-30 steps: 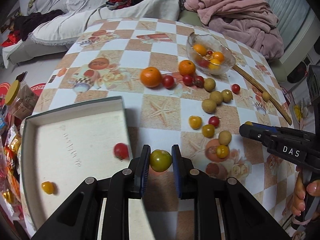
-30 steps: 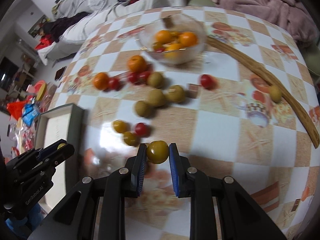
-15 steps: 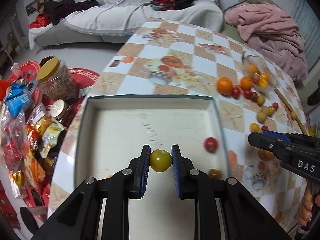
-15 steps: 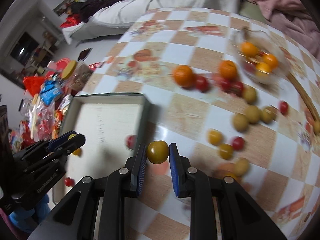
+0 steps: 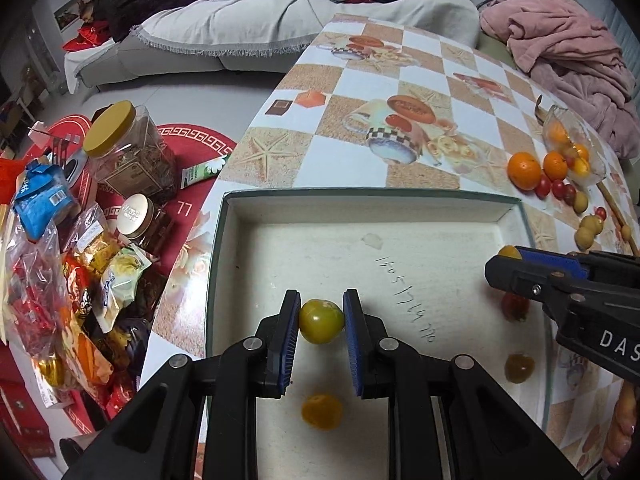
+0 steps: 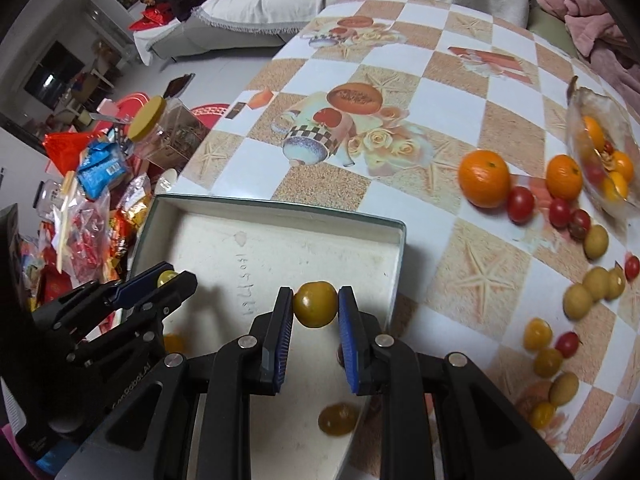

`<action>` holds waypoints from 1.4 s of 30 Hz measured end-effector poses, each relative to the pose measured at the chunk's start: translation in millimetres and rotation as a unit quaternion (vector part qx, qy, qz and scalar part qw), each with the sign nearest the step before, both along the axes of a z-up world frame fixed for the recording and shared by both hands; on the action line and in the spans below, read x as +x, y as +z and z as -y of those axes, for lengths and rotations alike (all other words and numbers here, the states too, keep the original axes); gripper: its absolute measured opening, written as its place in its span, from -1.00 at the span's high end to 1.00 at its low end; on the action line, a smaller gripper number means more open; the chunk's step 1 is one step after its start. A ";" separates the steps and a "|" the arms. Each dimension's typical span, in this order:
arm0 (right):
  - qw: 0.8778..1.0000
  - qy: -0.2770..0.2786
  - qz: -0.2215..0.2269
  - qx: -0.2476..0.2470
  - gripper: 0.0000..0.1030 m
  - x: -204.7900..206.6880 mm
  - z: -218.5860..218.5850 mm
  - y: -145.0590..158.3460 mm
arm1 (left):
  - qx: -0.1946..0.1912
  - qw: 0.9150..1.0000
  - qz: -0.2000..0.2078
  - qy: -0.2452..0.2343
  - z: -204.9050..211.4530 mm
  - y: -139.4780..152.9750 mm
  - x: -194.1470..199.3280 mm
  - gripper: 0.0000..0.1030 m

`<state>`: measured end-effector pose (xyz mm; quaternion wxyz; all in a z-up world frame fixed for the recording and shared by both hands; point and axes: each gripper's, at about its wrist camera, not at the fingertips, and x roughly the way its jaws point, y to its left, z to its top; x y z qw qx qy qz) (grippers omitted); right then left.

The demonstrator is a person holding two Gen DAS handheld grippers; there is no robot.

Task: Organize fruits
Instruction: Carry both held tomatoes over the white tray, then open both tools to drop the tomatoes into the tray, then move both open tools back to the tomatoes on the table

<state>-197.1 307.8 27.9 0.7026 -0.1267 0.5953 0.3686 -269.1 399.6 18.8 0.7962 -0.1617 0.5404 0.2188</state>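
In the left wrist view, snack bags (image 5: 60, 280) and a jar (image 5: 128, 148) are seen on the floor at the far left; right of them, a tray (image 5: 224, 264) is laid at the table's near edge, presumably as the collecting place; a green-yellow tomato (image 5: 322, 321) is clenched between the pads of the left gripper (image 5: 321, 322) above the tray floor, probably for release there; an orange fruit (image 5: 322, 411) lies below it at lower centre, a brownish one (image 5: 519, 368) and a red one (image 5: 516, 307) at the tray's right side.

In the right wrist view, a yellow-orange tomato (image 6: 315, 304) is grasped by the right gripper (image 6: 315, 308), held over the tray's right part; loose fruit, among it an orange (image 6: 484, 178), and a glass bowl (image 6: 600, 160) are spread at the right on the table (image 6: 400, 92), which is covered by a glossy checked cloth; a grey sofa (image 5: 260, 20) and a pink blanket (image 5: 568, 52) are seen along the top.
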 end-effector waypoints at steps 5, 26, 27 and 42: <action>1.000 0.004 0.001 -0.022 0.51 3.8 -10.7 -11.3 | 0.002 1.000 -0.020 -0.006 -2.1 -9.6 2.5 0.55; 0.998 -0.045 0.015 0.030 -0.61 10.6 14.4 25.8 | 0.022 0.999 -0.016 -0.017 7.3 2.3 -1.1 -0.23; 0.998 -0.052 0.014 0.029 -0.61 12.1 20.5 27.0 | 0.023 0.999 -0.016 -0.020 10.1 4.0 0.0 -0.23; 0.986 -0.164 0.011 -0.005 -0.61 32.3 151.4 20.7 | 0.021 0.994 0.014 -0.106 100.1 34.7 45.4 -0.23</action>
